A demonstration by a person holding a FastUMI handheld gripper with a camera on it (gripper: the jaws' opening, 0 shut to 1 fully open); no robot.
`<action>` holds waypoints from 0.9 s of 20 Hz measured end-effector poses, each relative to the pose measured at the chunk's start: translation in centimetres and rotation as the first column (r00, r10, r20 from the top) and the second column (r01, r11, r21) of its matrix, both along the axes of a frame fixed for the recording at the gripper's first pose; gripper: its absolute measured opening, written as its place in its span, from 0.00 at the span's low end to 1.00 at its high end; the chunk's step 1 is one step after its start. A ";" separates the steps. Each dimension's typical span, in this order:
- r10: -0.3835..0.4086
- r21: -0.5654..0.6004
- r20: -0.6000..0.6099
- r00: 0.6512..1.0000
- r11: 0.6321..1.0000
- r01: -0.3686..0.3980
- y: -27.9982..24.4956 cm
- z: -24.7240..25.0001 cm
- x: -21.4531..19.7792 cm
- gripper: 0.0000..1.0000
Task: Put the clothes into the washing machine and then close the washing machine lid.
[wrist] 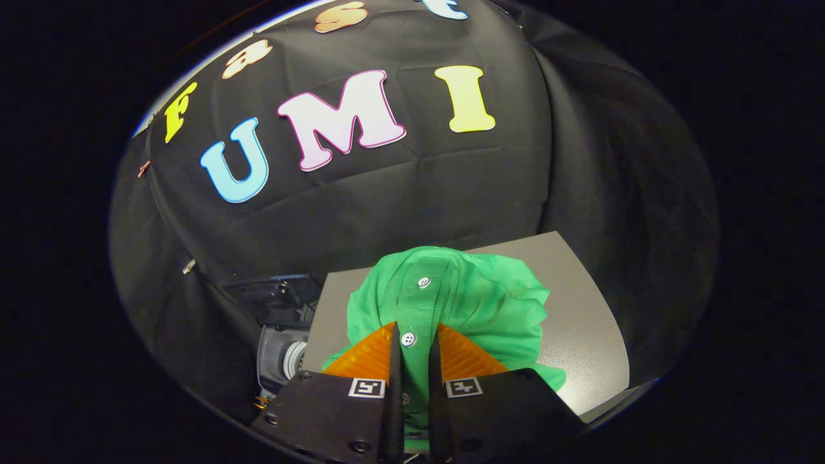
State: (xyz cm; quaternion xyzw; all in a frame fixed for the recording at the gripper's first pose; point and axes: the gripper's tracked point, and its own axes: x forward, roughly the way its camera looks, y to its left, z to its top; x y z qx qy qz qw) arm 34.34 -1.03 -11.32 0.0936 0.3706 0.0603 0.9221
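My gripper [412, 345] pinches the green shirt's button strip over the grey worktop.

At the bottom centre of the frame my two orange ribbed fingers [364, 357] stand nearly together, with a narrow band of the crumpled green button-up cotton shirt [477, 303] squeezed between them; one white button [408, 339] sits right at their tips and a second white button [423, 281] lies further ahead on the same strip. The shirt bunches up in the lower middle of the frame, spreading out to both sides of my fingers and resting on the flat pale grey worktop [580, 322]. At the lower left, beside the worktop's edge, sits a grey and black device [280, 351] that I cannot tell apart clearly.
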 end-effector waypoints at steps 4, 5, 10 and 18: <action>-0.001 0.005 0.048 0.999 1.000 0.000 0.2 3.5 0.1 0.20; 0.000 0.006 0.057 0.998 1.000 0.000 0.4 4.3 0.2 0.20; 0.026 -0.003 0.093 0.995 1.000 -0.026 2.0 7.6 -0.1 0.19; 0.122 -0.003 0.165 0.979 0.992 -0.123 10.4 12.3 -1.6 0.20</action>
